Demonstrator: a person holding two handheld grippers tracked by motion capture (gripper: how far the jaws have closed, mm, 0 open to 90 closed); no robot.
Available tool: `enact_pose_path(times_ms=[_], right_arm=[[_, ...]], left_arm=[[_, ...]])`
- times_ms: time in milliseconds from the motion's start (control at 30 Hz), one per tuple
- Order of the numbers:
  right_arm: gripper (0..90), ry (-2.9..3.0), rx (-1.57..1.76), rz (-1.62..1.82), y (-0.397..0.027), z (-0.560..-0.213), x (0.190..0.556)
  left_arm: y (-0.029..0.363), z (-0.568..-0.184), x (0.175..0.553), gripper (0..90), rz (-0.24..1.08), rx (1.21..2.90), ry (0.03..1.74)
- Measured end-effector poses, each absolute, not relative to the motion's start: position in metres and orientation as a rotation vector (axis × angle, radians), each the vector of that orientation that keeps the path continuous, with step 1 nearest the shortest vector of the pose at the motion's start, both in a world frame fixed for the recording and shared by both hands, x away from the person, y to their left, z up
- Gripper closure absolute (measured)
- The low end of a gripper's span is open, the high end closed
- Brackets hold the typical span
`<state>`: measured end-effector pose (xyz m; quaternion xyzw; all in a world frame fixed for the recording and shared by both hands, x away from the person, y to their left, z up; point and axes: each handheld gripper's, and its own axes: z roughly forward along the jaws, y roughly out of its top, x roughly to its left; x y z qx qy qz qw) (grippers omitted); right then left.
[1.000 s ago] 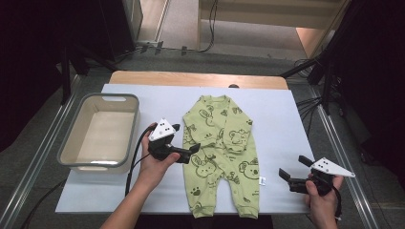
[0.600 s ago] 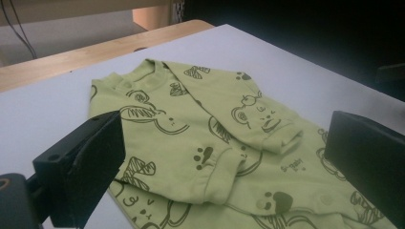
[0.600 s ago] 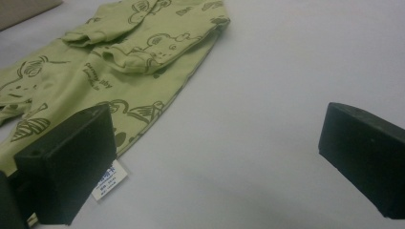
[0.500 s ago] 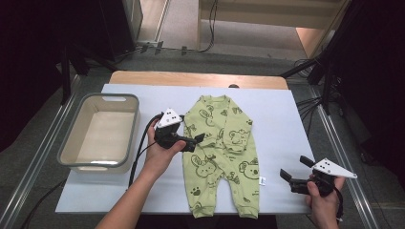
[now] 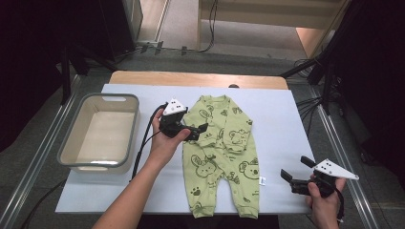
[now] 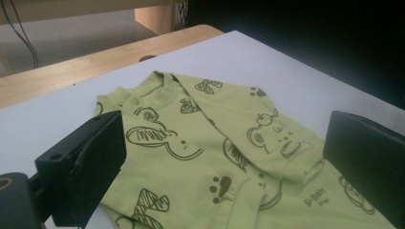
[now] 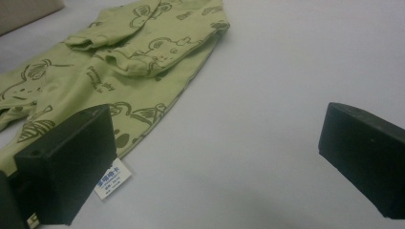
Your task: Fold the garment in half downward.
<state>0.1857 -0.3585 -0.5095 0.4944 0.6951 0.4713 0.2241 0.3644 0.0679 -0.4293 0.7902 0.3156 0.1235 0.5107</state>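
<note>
The left claw (image 5: 198,130) hangs with its jaws apart over the upper left part of the green baby romper (image 5: 222,157), its tips pointing across the garment toward the tabletop's right edge; in the left gripper view the two black jaws frame the chest and the folded sleeves, holding nothing. The romper lies flat in the middle of the white tabletop (image 5: 282,114), its long axis running from the neckline near the far edge to the leg cuffs at the near edge, both sleeves folded in over the chest. The right claw (image 5: 292,169) is also open and empty, low near the near right corner, just beside the romper's right leg and its small white tag (image 7: 112,178). The left claw is clearly nearer the sleeves and collar, so a grasp there looks like its work. A grey basin (image 5: 98,136) sits by the left edge.
</note>
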Motion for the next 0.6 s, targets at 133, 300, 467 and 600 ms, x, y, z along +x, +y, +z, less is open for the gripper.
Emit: enact_pose_path(times_ms=[133, 300, 467, 600], right_arm=[[0.0, 1.922, 1.369, 1.301, -0.358, -0.510, 0.186], [0.0, 1.923, 1.373, 1.302, -0.357, -0.510, 0.186], [0.0, 1.932, 1.363, 1.305, -0.354, -0.509, 0.186], [0.0, 1.936, 1.366, 1.303, -0.353, -0.511, 0.187]], left_arm=[[0.065, -0.432, 0.376, 0.6, 0.292, 1.904, 0.780], [0.064, -0.438, 0.391, 1.6, 0.264, 1.901, 0.817], [0.065, -0.443, 0.406, 1.9, 0.244, 1.901, 0.856], [0.064, -0.447, 0.415, 4.1, 0.237, 1.911, 0.874]])
